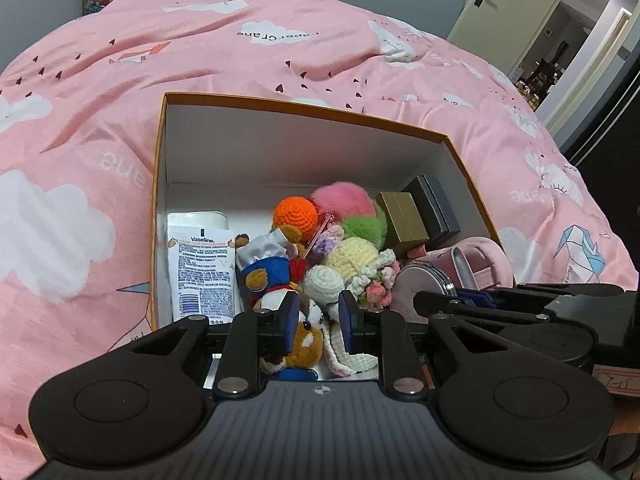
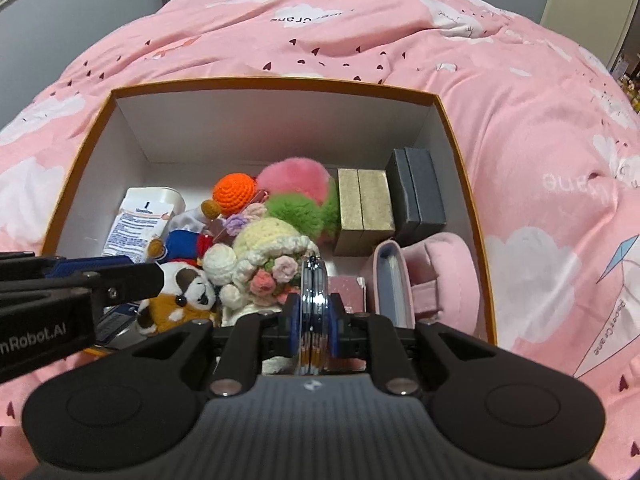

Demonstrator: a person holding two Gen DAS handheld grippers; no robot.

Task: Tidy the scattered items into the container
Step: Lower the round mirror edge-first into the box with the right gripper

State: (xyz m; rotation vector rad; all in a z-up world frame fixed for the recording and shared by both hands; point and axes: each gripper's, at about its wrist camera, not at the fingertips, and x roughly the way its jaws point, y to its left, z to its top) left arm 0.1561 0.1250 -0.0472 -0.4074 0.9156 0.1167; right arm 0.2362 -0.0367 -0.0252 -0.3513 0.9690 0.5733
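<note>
The right gripper (image 2: 314, 316) is clamping a round tin (image 2: 315, 300) on edge over the crowded box (image 2: 276, 82); released there, it may roll off the toys (image 2: 256, 256). The left gripper (image 1: 319, 318) is hovering, jaws narrowly apart, empty.

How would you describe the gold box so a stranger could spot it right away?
Look inside the orange-rimmed cardboard box on the pink bedspread. Toward its right side, the gold box stands between a green pompom and a dark grey box; only it shimmers metallic gold.
</note>
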